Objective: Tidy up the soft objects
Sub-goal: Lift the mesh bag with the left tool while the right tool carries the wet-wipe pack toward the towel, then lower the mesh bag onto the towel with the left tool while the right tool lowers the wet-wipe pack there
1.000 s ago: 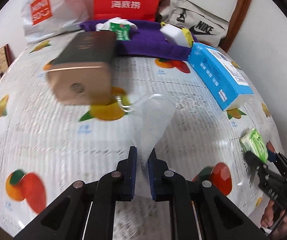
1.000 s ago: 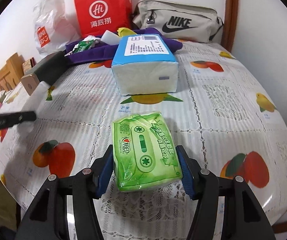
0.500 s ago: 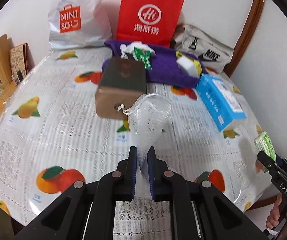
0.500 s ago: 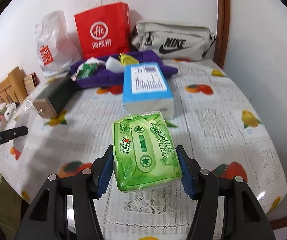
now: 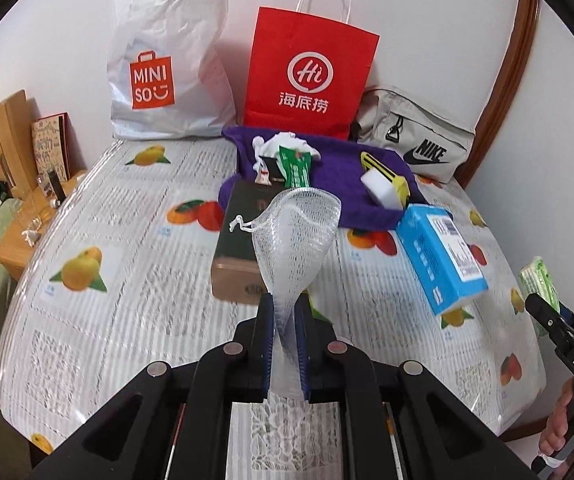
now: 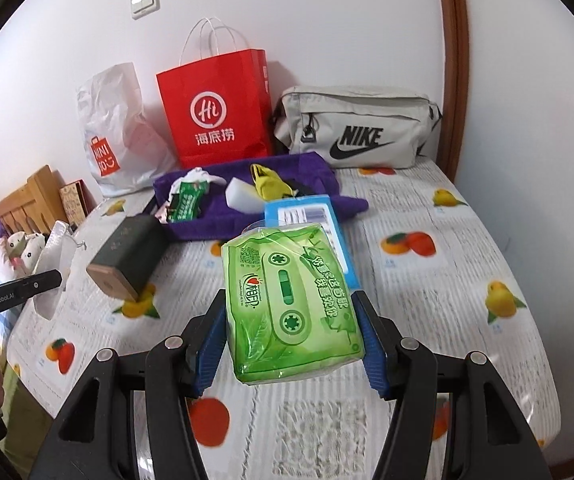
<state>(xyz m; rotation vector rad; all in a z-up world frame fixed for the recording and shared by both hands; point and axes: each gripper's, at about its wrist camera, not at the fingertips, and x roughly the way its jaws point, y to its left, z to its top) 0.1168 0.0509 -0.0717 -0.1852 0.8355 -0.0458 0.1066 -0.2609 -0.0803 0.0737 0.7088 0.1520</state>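
Observation:
My left gripper (image 5: 285, 312) is shut on a white mesh drawstring pouch (image 5: 297, 236) and holds it up above the table. My right gripper (image 6: 293, 336) is shut on a green tissue pack (image 6: 291, 308), also lifted off the table; the pack also shows at the right edge of the left wrist view (image 5: 541, 280). A purple cloth (image 5: 351, 188) lies at the back with a white sponge (image 5: 379, 186), a green packet (image 5: 297, 166) and a yellow item (image 6: 269, 182) on it. The left gripper and pouch (image 6: 53, 264) show at the left of the right wrist view.
A blue tissue box (image 5: 439, 256) and a dark box with a tan end (image 5: 241, 248) lie mid-table on the fruit-print tablecloth (image 5: 127, 280). A white Miniso bag (image 5: 167, 64), a red paper bag (image 5: 307, 76) and a grey Nike bag (image 5: 415, 144) stand against the back wall.
Both grippers have pulled back and up from the table with their loads. The pouch has come away from beside the dark box, and the tissue pack has risen off the tablecloth.

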